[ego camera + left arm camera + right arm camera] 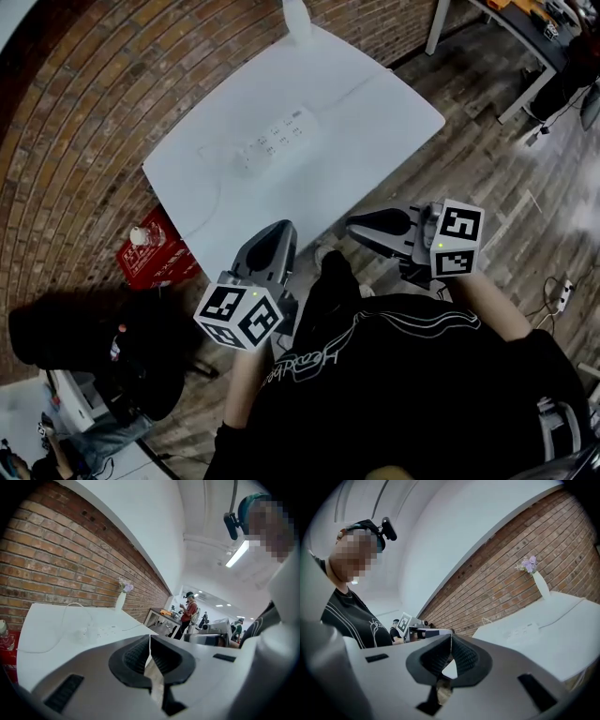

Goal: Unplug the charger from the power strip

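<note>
Showing the task not yet begun: the charger (251, 156) appears still plugged into the strip (281, 136) on the white counter (375, 122), while the left tool (277, 231) and right tool (362, 228), both with jaws together and empty, hover off its near edge, well apart from the strip.

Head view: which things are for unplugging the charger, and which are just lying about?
For the job:
power strip
charger, plugged in at its end
left claw and right claw, both shut and empty

Just lying about:
vase
red crate
black bag
</note>
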Demonstrator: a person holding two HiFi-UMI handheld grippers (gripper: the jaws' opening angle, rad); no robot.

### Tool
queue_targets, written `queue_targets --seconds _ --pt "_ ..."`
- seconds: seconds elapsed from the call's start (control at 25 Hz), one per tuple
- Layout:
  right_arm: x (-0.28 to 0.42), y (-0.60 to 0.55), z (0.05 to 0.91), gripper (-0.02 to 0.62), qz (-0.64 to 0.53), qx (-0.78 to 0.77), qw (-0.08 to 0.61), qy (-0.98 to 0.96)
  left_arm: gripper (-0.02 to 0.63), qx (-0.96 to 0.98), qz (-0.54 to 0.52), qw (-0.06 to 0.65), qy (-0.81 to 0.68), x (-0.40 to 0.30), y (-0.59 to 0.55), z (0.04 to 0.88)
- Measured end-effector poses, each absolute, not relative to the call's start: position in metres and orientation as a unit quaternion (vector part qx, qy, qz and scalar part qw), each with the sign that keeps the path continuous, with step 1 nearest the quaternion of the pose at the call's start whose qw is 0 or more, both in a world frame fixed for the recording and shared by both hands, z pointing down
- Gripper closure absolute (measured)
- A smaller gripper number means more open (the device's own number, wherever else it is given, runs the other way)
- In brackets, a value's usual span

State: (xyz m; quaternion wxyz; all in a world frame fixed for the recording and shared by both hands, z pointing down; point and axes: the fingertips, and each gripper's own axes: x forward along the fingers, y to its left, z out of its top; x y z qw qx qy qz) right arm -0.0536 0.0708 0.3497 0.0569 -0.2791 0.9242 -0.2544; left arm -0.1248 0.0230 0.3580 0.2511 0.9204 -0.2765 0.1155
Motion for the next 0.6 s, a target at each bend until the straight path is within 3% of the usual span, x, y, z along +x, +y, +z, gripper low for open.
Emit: queue_targets --seconds 0.6 --pt "-0.044 -0.114 0.378 0.597 -0.302 -0.276 0.032 0.912 0.600 0.893 0.138 0.302 -0.304 -0.158 -0.137 0.414"
